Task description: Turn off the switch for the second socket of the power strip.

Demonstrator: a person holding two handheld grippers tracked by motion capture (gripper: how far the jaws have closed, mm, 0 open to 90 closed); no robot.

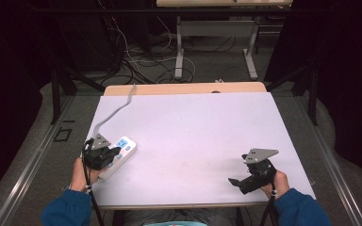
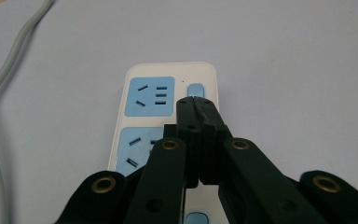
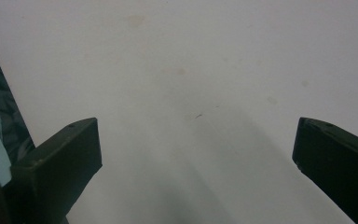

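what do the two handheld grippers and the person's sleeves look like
Both the left gripper and the right gripper are black, each topped by a grey three-cornered plate and trailing a dark cable. The left gripper view shows brass-coloured rivets on its black linkage arms. The person wears blue sleeves.

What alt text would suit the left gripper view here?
The left tool, jaws shut together, points its tips at a small blue switch on a white power strip with blue sockets; its grey cord curves across the pale table.
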